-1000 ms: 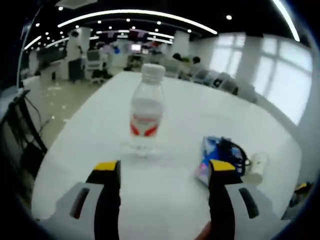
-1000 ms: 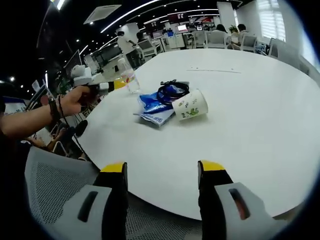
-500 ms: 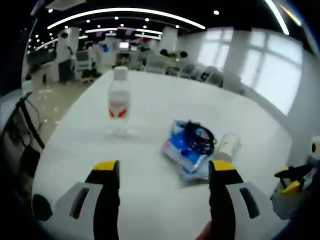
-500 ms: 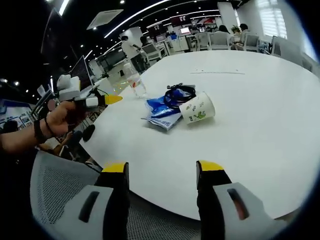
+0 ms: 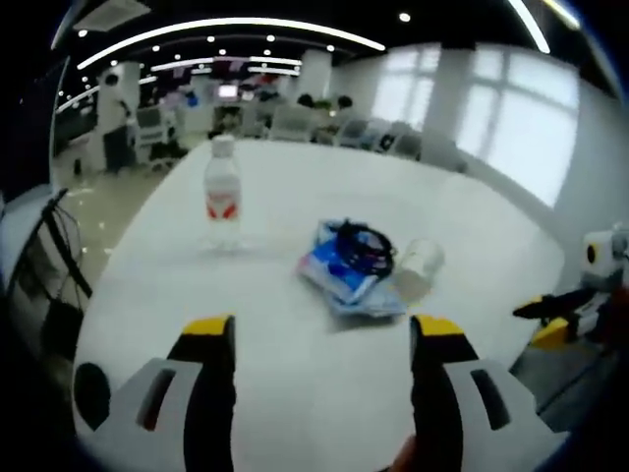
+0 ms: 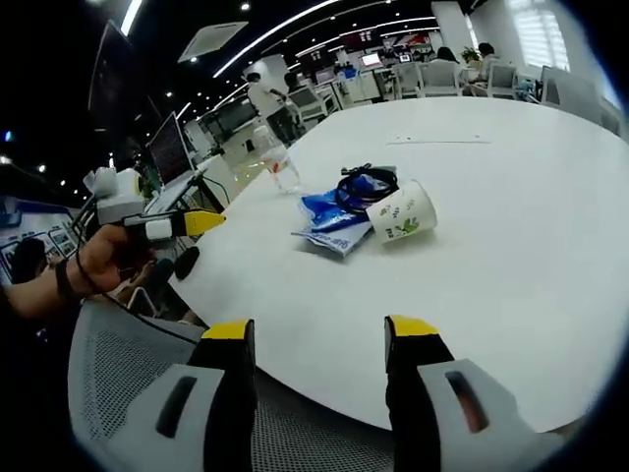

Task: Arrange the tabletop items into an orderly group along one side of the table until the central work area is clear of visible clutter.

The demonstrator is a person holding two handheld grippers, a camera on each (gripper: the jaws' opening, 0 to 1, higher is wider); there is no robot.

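On the white table a water bottle stands upright, well apart from a blue packet with a black cable coiled on it and a paper cup tipped over beside it, while the left gripper and right gripper both hover spread wide, holding nothing.

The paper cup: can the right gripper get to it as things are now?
Probably yes. The right gripper is open, and bare table lies between it and the cup, which lies on its side beside the blue packet.
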